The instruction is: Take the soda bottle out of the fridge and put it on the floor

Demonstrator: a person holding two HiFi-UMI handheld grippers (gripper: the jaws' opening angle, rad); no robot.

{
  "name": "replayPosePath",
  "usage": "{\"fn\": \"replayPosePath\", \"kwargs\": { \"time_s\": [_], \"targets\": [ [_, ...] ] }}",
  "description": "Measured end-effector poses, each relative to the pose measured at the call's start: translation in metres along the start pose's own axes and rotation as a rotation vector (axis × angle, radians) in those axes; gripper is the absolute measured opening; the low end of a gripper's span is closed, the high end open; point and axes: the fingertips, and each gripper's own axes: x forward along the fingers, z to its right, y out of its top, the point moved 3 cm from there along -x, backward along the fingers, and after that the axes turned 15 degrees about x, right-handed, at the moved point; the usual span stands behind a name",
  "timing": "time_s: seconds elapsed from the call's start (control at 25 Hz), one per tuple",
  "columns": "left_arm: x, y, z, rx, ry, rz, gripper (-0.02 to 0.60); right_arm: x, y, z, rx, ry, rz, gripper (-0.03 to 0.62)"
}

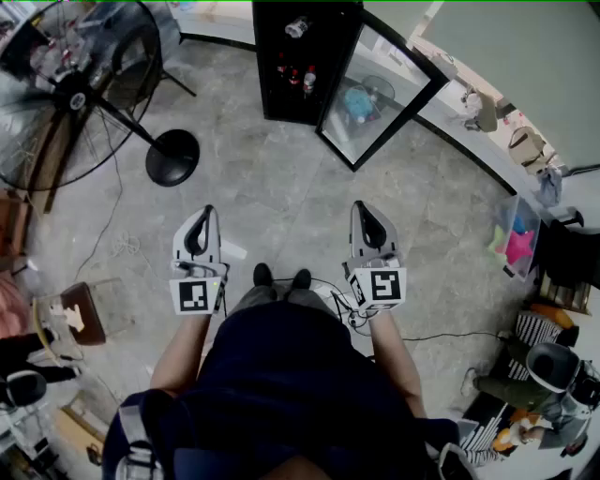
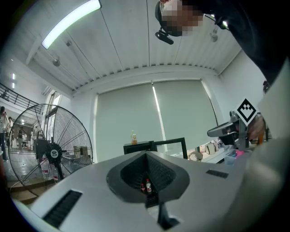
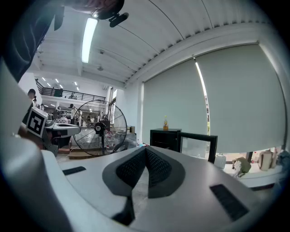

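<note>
A black fridge (image 1: 302,58) stands at the far side of the room, its glass door (image 1: 382,94) swung open to the right. Small soda bottles (image 1: 294,75) with red labels stand on a shelf inside; another bottle (image 1: 296,26) sits on top. My left gripper (image 1: 199,232) and right gripper (image 1: 369,225) hang side by side over bare floor, well short of the fridge, both shut and empty. In the left gripper view the bottles (image 2: 147,185) show through the slit below the closed tips (image 2: 146,155). The right gripper view shows the fridge (image 3: 165,138) beyond its shut tips (image 3: 146,149).
A large pedestal fan (image 1: 84,84) with a round black base (image 1: 172,157) stands at the left. A stool (image 1: 73,314) and clutter line the left edge. Boxes and bags (image 1: 520,239) sit along the right wall. A cable (image 1: 441,336) runs across the grey floor (image 1: 281,187).
</note>
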Motion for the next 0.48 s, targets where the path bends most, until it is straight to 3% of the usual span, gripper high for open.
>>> {"fn": "replayPosePath", "kwargs": {
  "time_s": [0.48],
  "targets": [
    [0.0003, -0.0006, 0.0024, -0.004, -0.009, 0.004, 0.023, -0.0003, -0.0002, -0.0039, -0.007, 0.015, 0.007, 0.017]
  ]
}}
